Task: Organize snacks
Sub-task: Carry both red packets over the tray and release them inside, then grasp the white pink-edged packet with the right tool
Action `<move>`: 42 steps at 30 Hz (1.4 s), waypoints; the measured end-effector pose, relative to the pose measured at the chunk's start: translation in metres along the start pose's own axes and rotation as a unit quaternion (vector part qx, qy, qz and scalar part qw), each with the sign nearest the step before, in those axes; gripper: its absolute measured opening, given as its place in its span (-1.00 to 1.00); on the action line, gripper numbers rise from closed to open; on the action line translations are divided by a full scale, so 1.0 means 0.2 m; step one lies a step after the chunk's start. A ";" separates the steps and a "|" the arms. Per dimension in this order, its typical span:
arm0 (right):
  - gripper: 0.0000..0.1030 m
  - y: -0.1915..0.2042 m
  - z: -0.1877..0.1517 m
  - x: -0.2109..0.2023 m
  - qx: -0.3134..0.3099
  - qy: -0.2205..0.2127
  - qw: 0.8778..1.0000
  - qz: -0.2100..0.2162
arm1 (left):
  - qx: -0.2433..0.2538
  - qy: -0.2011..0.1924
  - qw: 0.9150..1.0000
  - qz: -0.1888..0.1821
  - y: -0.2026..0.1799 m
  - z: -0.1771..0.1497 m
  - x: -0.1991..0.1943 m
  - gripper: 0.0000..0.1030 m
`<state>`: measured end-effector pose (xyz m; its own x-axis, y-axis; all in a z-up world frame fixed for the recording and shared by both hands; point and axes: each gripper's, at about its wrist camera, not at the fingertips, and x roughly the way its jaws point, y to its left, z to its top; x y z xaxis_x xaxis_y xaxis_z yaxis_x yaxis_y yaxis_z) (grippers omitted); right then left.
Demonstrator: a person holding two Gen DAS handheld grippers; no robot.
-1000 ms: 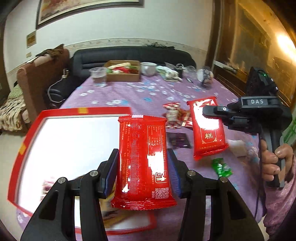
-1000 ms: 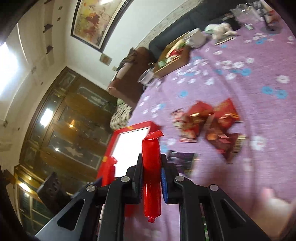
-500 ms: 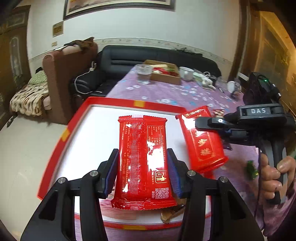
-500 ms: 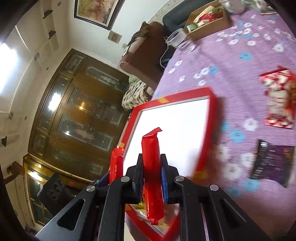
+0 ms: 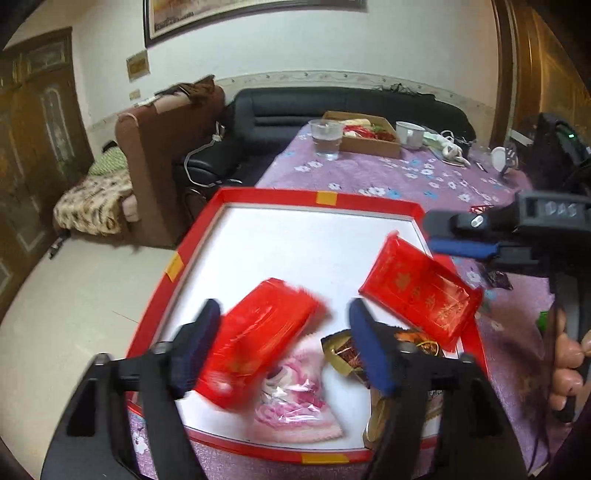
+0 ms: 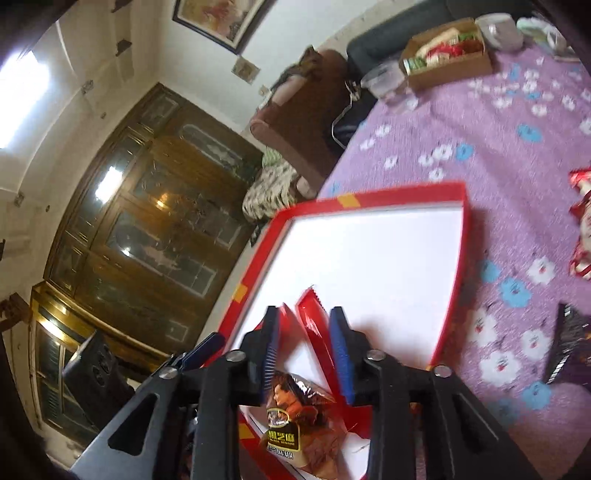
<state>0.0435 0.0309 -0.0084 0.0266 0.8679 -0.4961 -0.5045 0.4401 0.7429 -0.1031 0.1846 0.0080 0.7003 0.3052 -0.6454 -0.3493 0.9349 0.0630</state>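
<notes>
Overhead, the left hand-held gripper (image 5: pixel 286 341) hung spread wide above the red-rimmed tray (image 5: pixel 273 194) on the worktop (image 5: pixel 399 173), a blurred red snack packet (image 5: pixel 258 339) loose between its fingers. At three o'clock, the right hand-held gripper (image 6: pixel 304 350) was likewise parted, a second red packet (image 5: pixel 421 291) tilted over the tray's edge beside pink (image 5: pixel 295 406) and brown (image 6: pixel 299 417) packets.

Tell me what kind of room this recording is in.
Most likely a home living room: a black sofa behind a table with a purple floral tablecloth, a framed painting, and a wooden glass-door cabinet.
</notes>
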 end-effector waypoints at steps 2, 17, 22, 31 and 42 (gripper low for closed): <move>-0.22 0.00 0.01 -0.07 -0.007 -0.023 1.000 0.002 | 0.004 -0.003 1.000 0.003 -0.03 0.00 -0.01 0.47; 0.16 -0.26 -0.04 -0.55 0.034 -0.113 0.993 -0.018 | 0.055 -0.009 0.998 0.016 -0.28 0.03 -0.11 0.50; 0.18 -0.34 -0.05 -0.70 0.049 -0.135 0.989 -0.026 | 0.068 -0.014 0.997 0.020 -0.35 0.05 -0.14 0.50; 0.25 -0.48 -0.06 -0.95 0.068 -0.179 0.981 -0.040 | 0.099 -0.018 0.995 0.030 -0.47 0.06 -0.16 0.50; 0.26 -0.57 -0.08 -1.16 0.085 -0.217 0.971 -0.049 | 0.125 -0.022 0.991 0.032 -0.61 0.09 -0.18 0.50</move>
<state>0.0805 -0.2249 0.0150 0.4478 0.8189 -0.3590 -0.3317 0.5250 0.7838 -0.0755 0.0630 0.0370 0.7103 0.3686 -0.5997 -0.2327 0.9270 0.2942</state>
